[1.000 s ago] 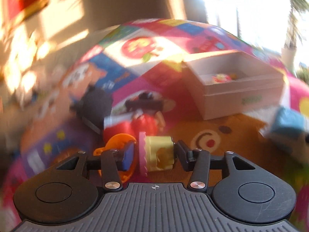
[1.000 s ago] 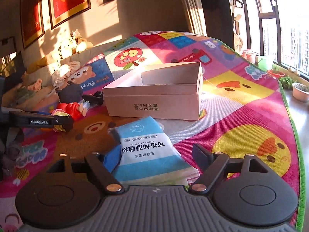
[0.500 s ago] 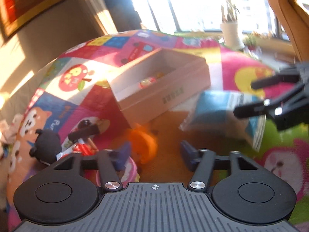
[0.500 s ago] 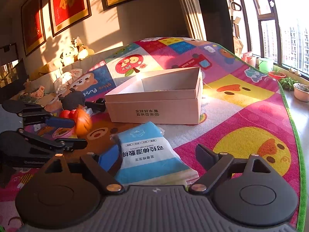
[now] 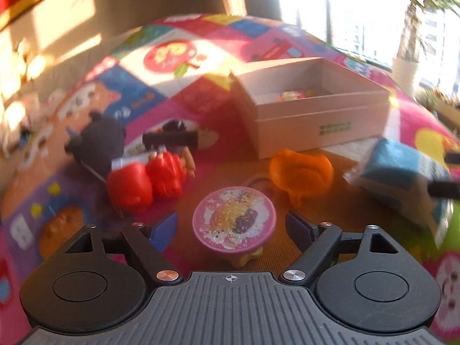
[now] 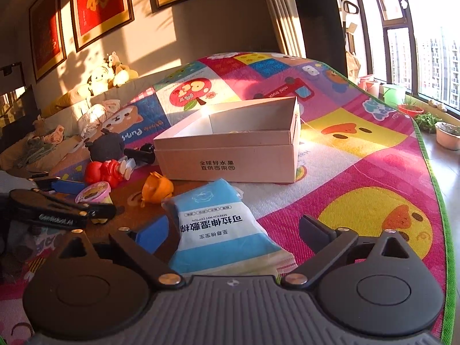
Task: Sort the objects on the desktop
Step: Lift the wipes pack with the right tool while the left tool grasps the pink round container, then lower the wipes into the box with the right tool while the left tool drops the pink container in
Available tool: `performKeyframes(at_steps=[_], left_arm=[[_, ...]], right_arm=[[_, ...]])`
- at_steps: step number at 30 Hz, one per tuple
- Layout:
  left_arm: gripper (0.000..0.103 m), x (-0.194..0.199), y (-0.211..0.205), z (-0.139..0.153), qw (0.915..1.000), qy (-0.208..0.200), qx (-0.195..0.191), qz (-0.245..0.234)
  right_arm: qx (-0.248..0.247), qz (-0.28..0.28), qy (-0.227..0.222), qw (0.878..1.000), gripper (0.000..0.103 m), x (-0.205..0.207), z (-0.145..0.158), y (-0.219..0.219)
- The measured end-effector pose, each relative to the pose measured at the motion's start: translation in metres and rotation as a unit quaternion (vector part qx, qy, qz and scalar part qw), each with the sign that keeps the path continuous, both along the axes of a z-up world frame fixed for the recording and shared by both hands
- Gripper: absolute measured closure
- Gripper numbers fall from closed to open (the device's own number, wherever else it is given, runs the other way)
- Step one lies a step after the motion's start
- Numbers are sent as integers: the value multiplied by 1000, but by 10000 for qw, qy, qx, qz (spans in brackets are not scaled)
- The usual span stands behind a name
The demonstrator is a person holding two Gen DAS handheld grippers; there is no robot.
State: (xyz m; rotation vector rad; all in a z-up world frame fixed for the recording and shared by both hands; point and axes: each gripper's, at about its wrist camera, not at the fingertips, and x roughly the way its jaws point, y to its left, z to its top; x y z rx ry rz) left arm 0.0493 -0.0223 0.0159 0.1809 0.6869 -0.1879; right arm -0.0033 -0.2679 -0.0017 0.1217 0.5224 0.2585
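Note:
A pink glitter-lidded toy cup (image 5: 234,222) with a yellow base stands on the play mat between the fingers of my left gripper (image 5: 231,227). Its jaws are opening and neither pad touches the cup. A blue and white wipes pack (image 6: 218,224) lies between the fingers of my right gripper (image 6: 234,231), whose jaws are also opening, with the right pad well off the pack. Behind them stands an open cardboard box (image 6: 230,155) holding a small toy (image 5: 290,95). An orange toy (image 5: 302,174) lies near the box. The right wrist view shows my left gripper (image 6: 99,198) around the cup (image 6: 93,192).
A red toy figure (image 5: 146,181) and a black plush (image 5: 97,143) lie left of the orange toy. Plush animals (image 6: 109,74) and cloths sit along the wall at the back left. The mat's green edge (image 6: 434,189) runs down the right, with plant pots (image 6: 448,136) beyond.
My left gripper has let go of the cup, which now stands on the mat between open jaws. The orange toy has ended up nearer the box. The right jaws have spread wider around the pack.

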Motion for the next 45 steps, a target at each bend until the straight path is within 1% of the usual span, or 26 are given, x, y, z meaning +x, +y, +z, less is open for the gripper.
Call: performKeyframes(at_steps=[1,2,3,6,7,8,11,12,14,15,16,17,18,19,20,21,24,26,28,30,33,35,37,40,43,45], left_arm=[[26,4,3,-2,9998,82,-146,74],[38,7,6,-3,9995,158,-262,122],[42,9,7,-5,9991,215,-335,129],[43,-3,8,-5,9988,224,-431,25],[43,-9,5,-5,9986,240,-474,-73],[42,-16,3,-4,9982,243,-510,-175],[42,-34,-4,-5,9968,269,-573,-484],[40,-38,-6,-5,9963,270,-594,-560],[23,-43,-9,-5,9963,209,-554,-621],[21,-45,-11,-5,9968,138,-488,-622],[20,-45,-11,-5,9971,102,-438,-612],[20,-44,-12,-6,9973,94,-409,-595],[21,-43,-13,-6,9974,86,-405,-582],[26,-42,-13,-7,9976,80,-398,-564],[36,-41,-13,-7,9977,92,-381,-544],[43,-41,-13,-7,9979,99,-356,-523],[42,-49,-11,0,9972,0,-372,-647],[42,-53,-11,12,9962,-117,-461,-734],[42,-52,-12,34,9940,-376,-616,-821],[42,-47,-16,61,9905,-756,-704,-906],[42,-29,-29,94,9850,-1204,-708,-1012],[42,-11,-40,104,9825,-1331,-714,-1091],[42,14,-53,107,9825,-1325,-715,-1097],[42,53,-72,103,9836,-1247,-783,-1037],[39,88,-78,97,9861,-1240,-832,-734],[30,96,-65,95,9865,-1102,-1108,-487]], right_arm=[[-68,32,55,10000,6,2,0,2],[-161,102,103,9998,6,3,1,4],[-316,228,122,9992,6,4,2,8],[-1253,614,-140,9901,6,4,8,28],[-1509,719,-223,9857,6,5,11,33],[-1642,815,-254,9827,6,7,13,37],[-1581,986,7,9825,6,23,17,41],[-1544,1008,128,9828,6,30,17,42],[-1508,1021,336,9827,6,40,13,44],[-1473,1021,449,9828,7,44,11,45],[-1422,1024,562,9829,11,47,9,45],[-1379,1037,661,9828,15,49,8,45],[-1369,1062,754,9820,31,50,7,47],[-1414,1047,840,9808,45,50,6,48],[-1473,1025,902,9796,45,50,7,49],[-1466,1010,949,9794,46,48,9,49],[-1485,1194,1102,9755,48,33,18,48],[-1441,1391,1177,9726,48,19,29,45],[-1367,1536,1037,9731,48,4,48,39],[-1335,1467,618,9782,48,-6,76,32],[-948,1148,-88,9888,48,-10,125,10],[-777,886,-542,9916,48,-11,149,-5],[-753,665,-807,9917,48,-6,162,-15],[-779,470,-914,9917,48,10,165,-25],[-735,355,-776,9936,48,31,160,-32],[-701,206,-658,9952,48,46,154,-37]])
